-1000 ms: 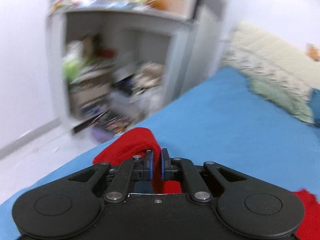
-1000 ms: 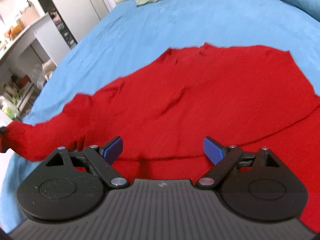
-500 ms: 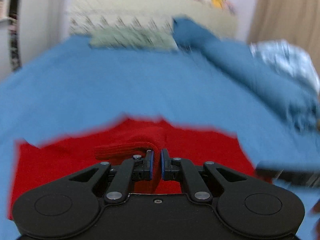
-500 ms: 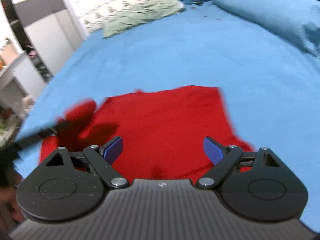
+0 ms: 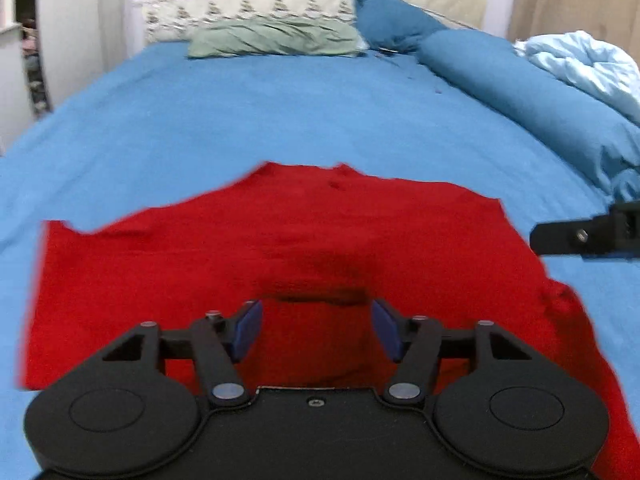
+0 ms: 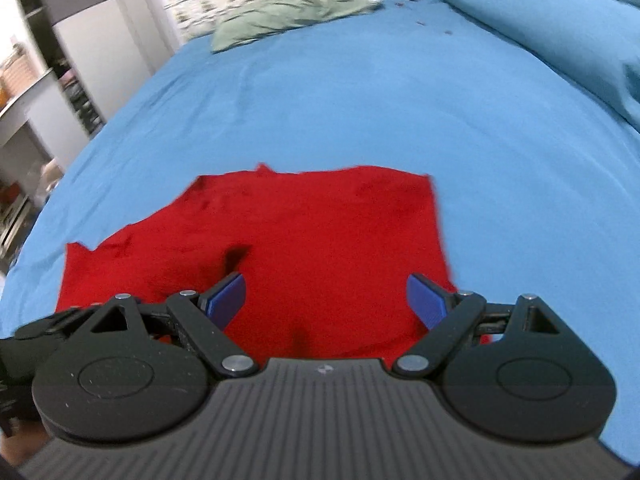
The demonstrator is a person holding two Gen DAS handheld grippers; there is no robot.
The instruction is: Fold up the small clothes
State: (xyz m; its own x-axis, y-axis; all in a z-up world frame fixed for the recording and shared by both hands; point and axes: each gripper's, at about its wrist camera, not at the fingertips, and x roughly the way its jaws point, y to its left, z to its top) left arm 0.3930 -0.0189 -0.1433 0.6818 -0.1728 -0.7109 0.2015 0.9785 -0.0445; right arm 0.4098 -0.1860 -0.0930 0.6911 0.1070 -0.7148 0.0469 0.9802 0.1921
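Observation:
A red knit garment [image 5: 280, 240] lies spread on the blue bed sheet [image 5: 280, 112], with a sleeve folded in over its body. My left gripper [image 5: 316, 330] is open and empty just above the garment's near part. My right gripper [image 6: 326, 300] is open and empty over the garment [image 6: 320, 232] near its right side. One finger of the right gripper [image 5: 588, 234] shows at the right edge of the left wrist view, beside the garment's right edge.
A green pillow [image 5: 276, 38] and a dark blue pillow [image 5: 388, 16] lie at the headboard. A rolled blue duvet [image 5: 540, 92] runs along the right side. A cabinet and shelves [image 6: 52, 64] stand left of the bed.
My left gripper carried the red sleeve from the bed's left side over the garment's body, then opened and let it go. The right gripper stayed open and shifted back.

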